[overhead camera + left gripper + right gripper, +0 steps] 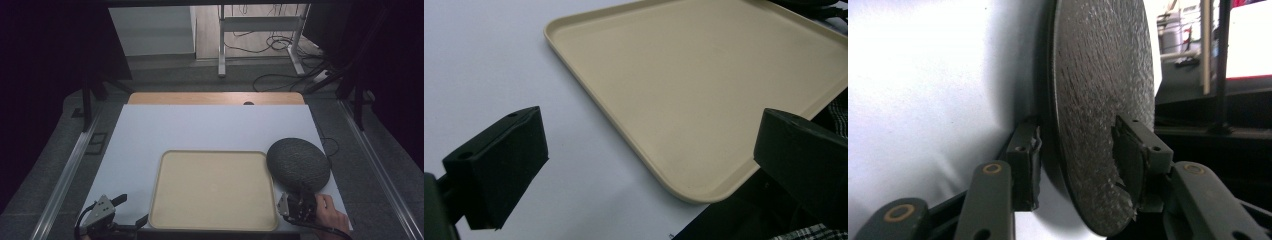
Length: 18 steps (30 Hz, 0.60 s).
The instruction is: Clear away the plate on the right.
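A dark grey speckled round plate (298,162) lies on the white table cover, just right of a bare beige tray (215,190). My right gripper (299,197) reaches it from the near side. In the right gripper view its jaws straddle the plate (1103,90) rim, one pad on each face, and my right gripper (1078,150) looks shut on it. My left gripper (134,209) hovers by the tray's near left corner. Its jaws stand wide apart with nothing between them, and my left gripper (649,165) faces the tray (704,90) corner.
The white cover (200,125) spreads over most of the table, with a wooden strip (215,98) showing at the back edge. A person's hand (332,212) holds the right gripper at the near right corner. Cables and a metal frame (260,30) lie on the floor beyond.
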Each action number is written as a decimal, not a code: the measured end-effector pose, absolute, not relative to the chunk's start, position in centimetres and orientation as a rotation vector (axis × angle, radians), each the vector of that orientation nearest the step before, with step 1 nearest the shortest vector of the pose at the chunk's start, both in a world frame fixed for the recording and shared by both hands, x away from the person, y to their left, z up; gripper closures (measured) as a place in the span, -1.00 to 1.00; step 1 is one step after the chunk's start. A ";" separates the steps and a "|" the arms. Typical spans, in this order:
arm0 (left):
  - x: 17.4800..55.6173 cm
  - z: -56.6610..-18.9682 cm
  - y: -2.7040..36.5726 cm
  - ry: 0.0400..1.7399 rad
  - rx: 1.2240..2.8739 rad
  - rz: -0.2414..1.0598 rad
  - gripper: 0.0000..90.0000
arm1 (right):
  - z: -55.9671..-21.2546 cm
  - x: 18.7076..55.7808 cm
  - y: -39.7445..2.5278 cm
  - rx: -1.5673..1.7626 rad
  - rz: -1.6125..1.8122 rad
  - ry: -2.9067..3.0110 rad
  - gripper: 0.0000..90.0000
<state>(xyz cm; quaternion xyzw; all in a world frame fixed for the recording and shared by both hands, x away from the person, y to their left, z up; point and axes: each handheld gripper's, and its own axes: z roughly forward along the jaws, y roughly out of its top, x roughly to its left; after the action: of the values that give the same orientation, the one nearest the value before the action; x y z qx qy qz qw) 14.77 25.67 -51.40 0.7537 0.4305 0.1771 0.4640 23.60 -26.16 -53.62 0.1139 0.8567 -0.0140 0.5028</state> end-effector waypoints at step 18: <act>14.8 -51.4 25.7 1.055 1.853 0.433 -0.99 | -55.6 24.3 -25.2 0.131 -0.208 1.993 0.87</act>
<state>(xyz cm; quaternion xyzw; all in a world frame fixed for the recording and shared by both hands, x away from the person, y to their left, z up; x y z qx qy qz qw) 14.80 25.66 -51.40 0.7542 0.4296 0.1763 0.4642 24.33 -25.22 -55.60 0.0551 0.8372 -0.0874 0.5370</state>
